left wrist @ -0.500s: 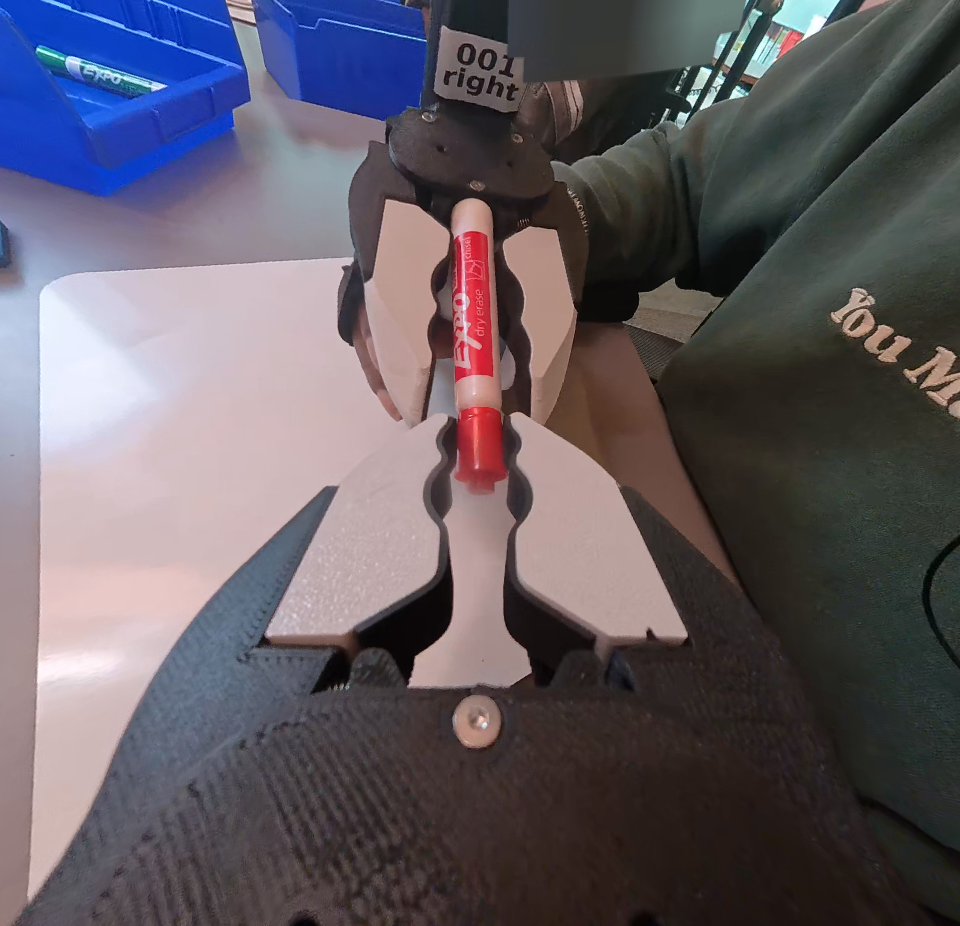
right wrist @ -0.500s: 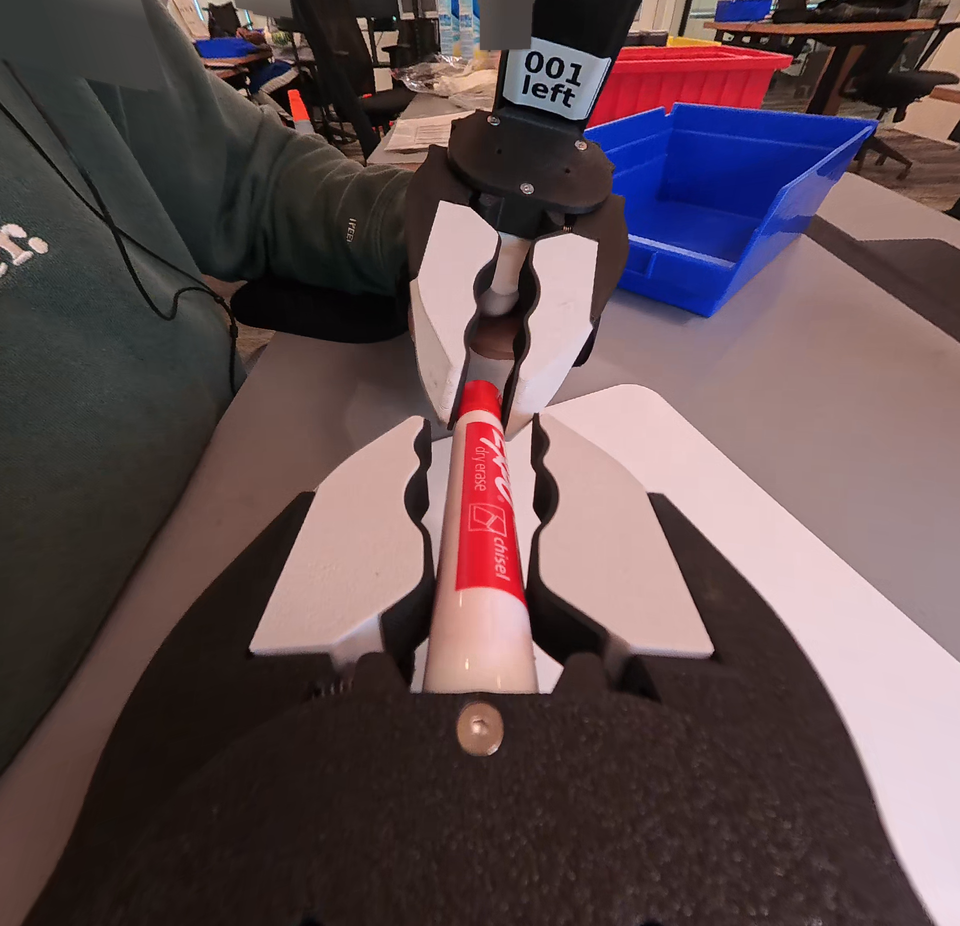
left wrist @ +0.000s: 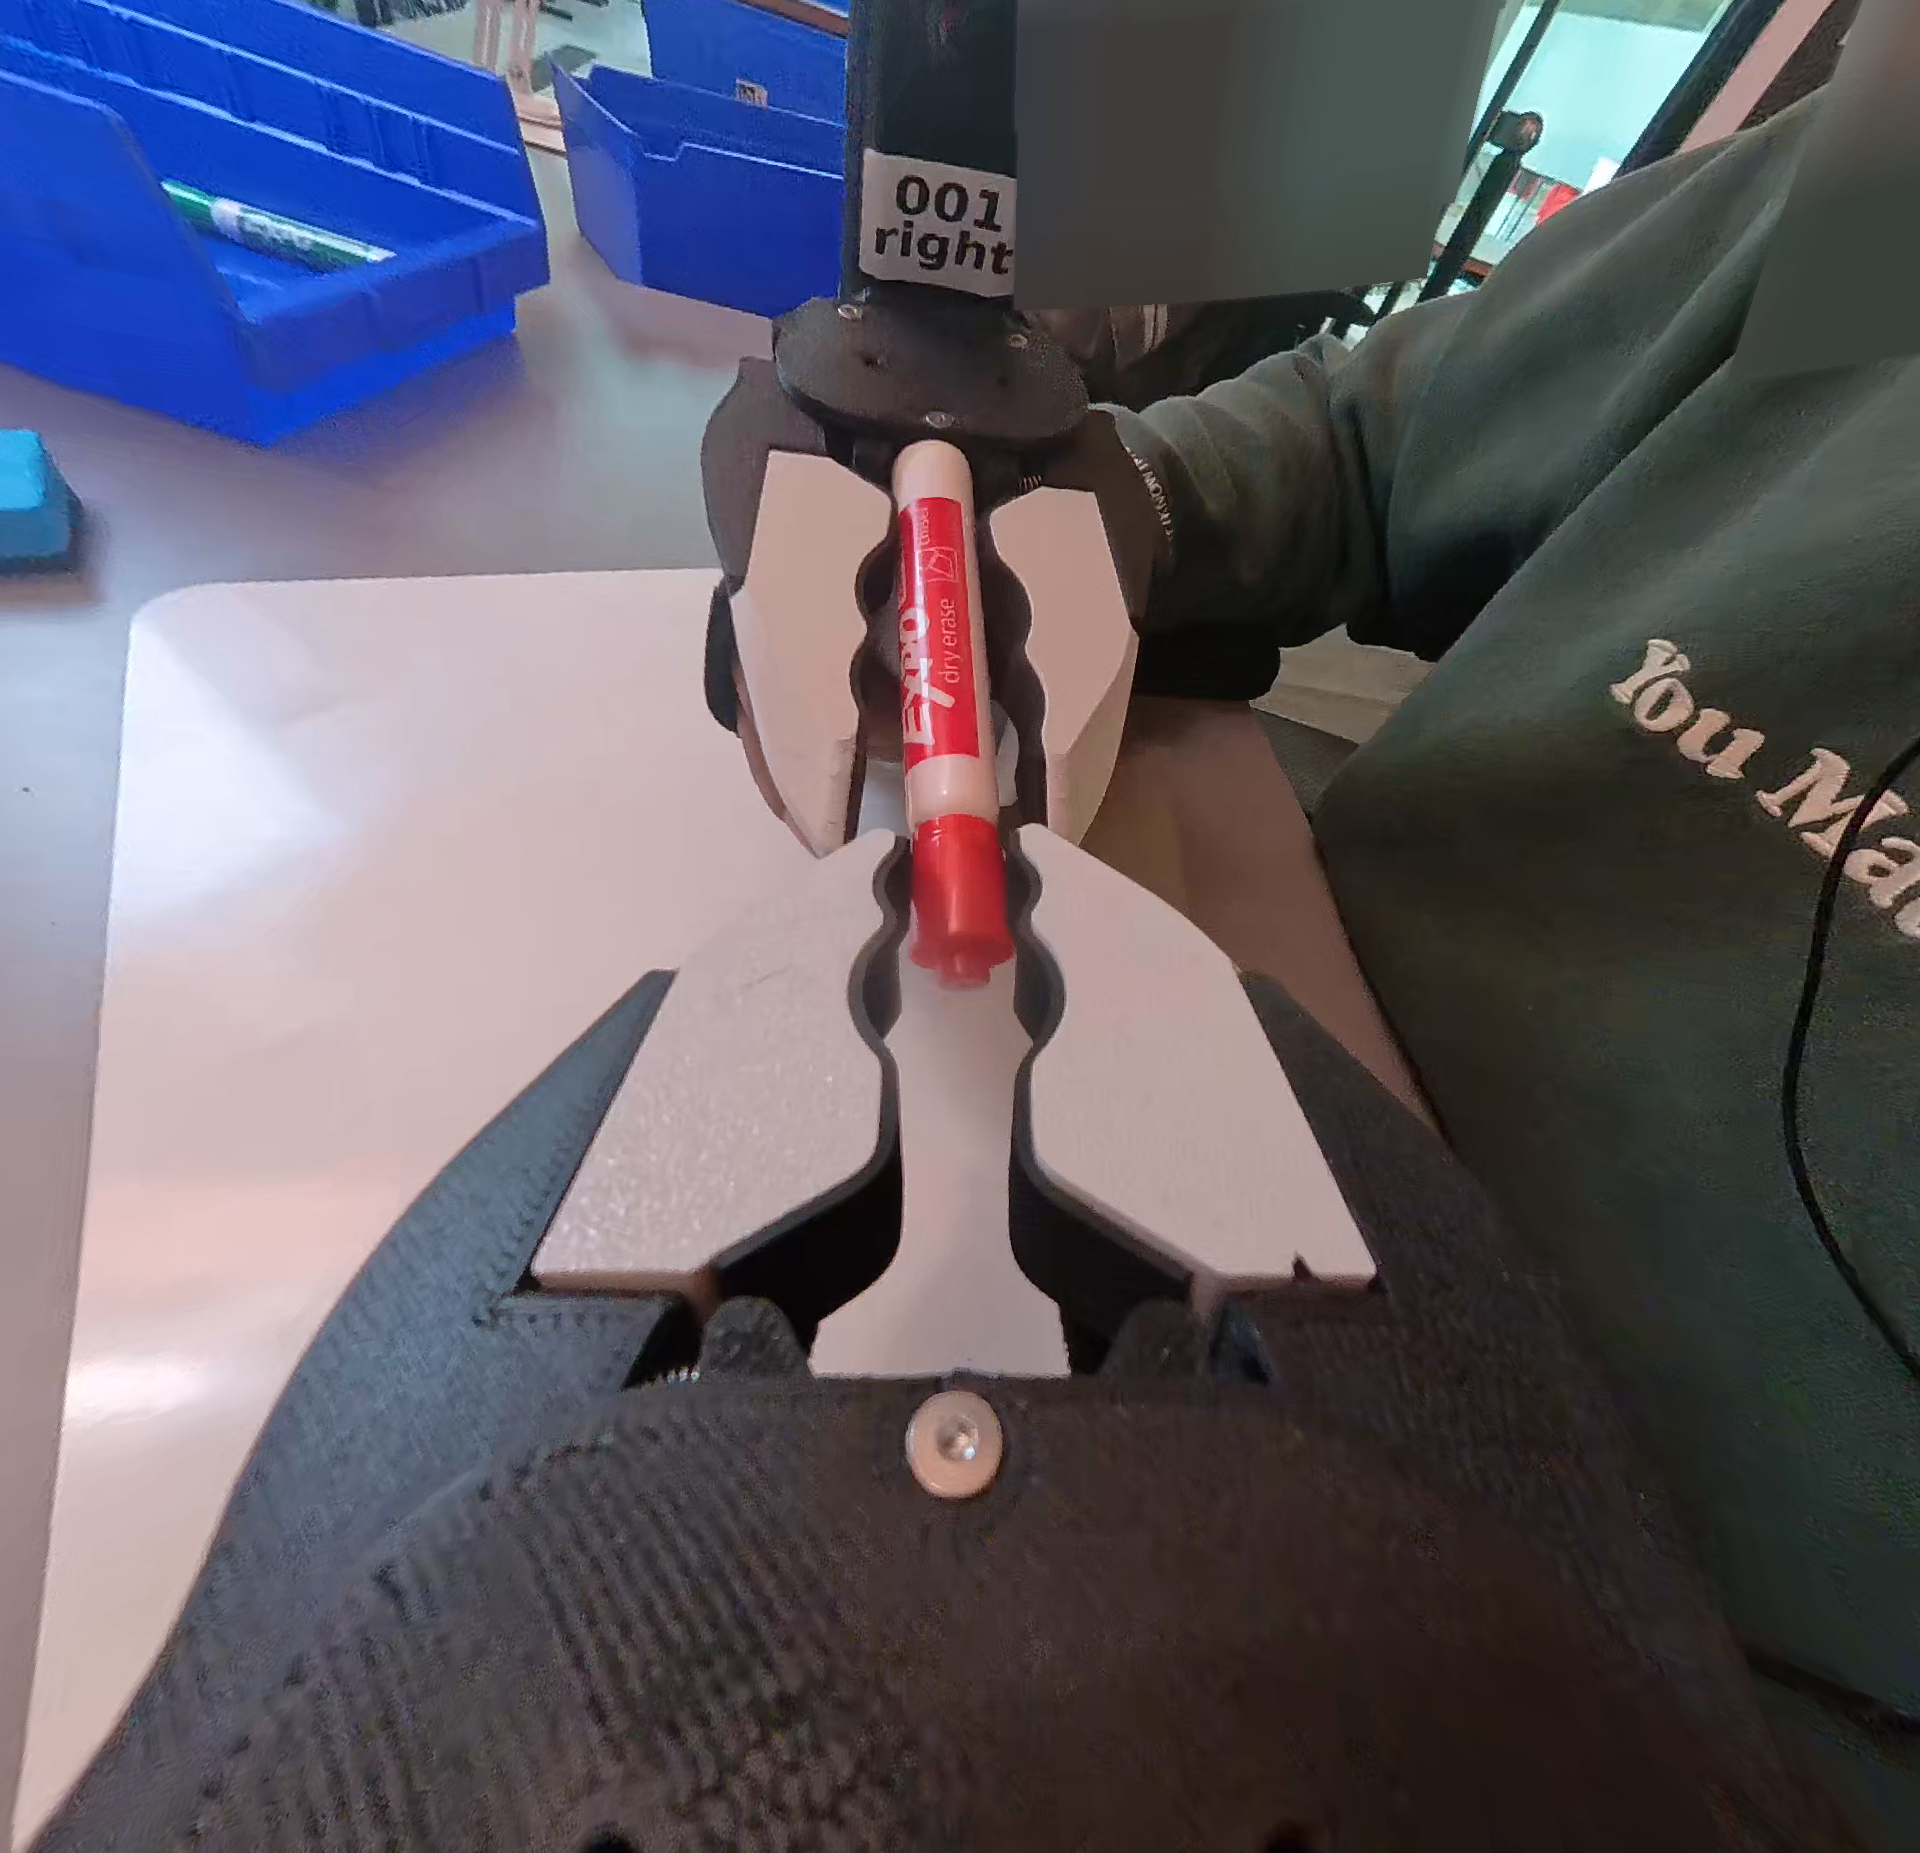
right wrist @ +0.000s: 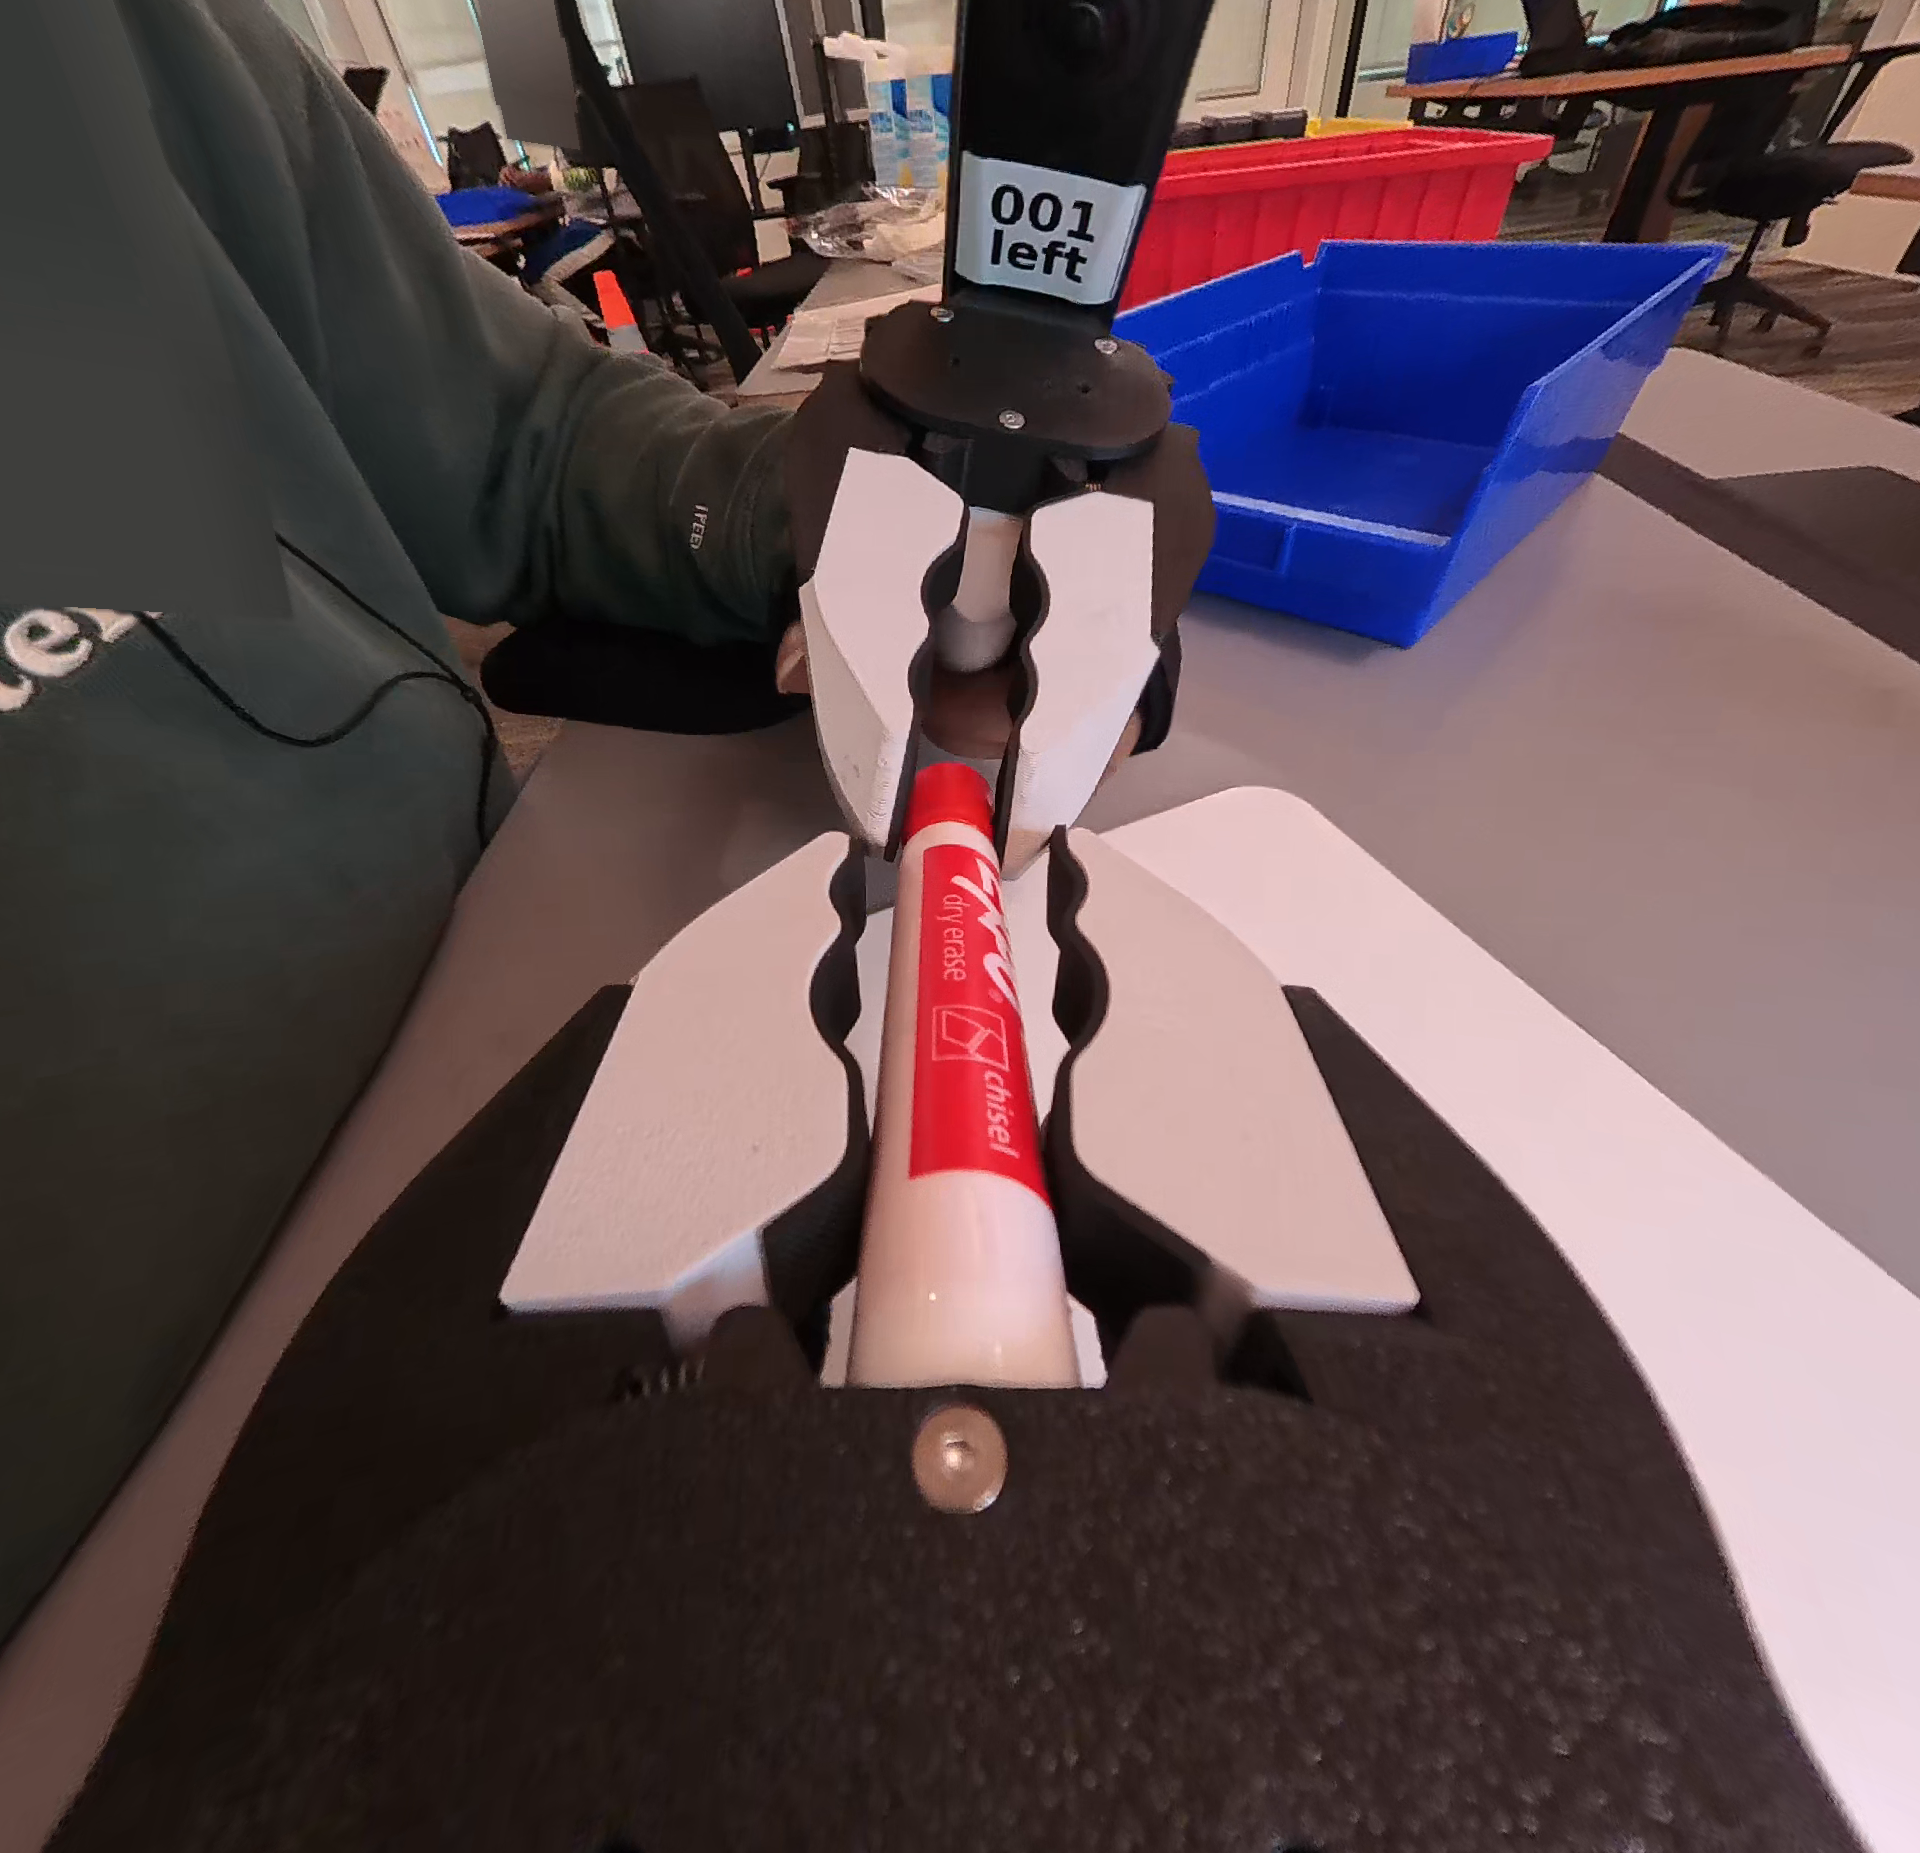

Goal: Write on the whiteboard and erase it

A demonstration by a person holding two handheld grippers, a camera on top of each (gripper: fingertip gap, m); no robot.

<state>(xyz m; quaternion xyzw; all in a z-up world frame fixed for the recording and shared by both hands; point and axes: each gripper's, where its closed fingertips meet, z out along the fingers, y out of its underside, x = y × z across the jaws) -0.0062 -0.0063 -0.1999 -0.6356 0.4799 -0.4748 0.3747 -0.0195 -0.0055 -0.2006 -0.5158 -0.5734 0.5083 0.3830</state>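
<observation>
A red dry-erase marker (left wrist: 940, 640) is held between both grippers above a white whiteboard (left wrist: 416, 868) that lies flat on the grey table. My right gripper (right wrist: 956, 847) is shut on the marker's white and red barrel (right wrist: 961, 1076). My left gripper (left wrist: 956, 847) faces it tip to tip and is shut on the red cap (left wrist: 956, 910), which sits on the marker's end. In the right wrist view the left gripper (right wrist: 951, 827) pinches the cap (right wrist: 945, 790). The whiteboard (right wrist: 1455, 1076) has no marks on it. A blue eraser (left wrist: 31, 494) lies on the table beyond the board's far left corner.
A blue bin (left wrist: 260, 349) holding a green marker (left wrist: 270, 229) and a second blue bin (left wrist: 707, 193) stand past the board. In the right wrist view an empty blue bin (right wrist: 1455, 432) and a red bin (right wrist: 1330, 193) stand behind. The person's green sweatshirt (left wrist: 1662, 1076) is close by.
Both grippers have shifted together a little, so the eraser and bins show more in the left wrist view. The holds on barrel and cap are unchanged.
</observation>
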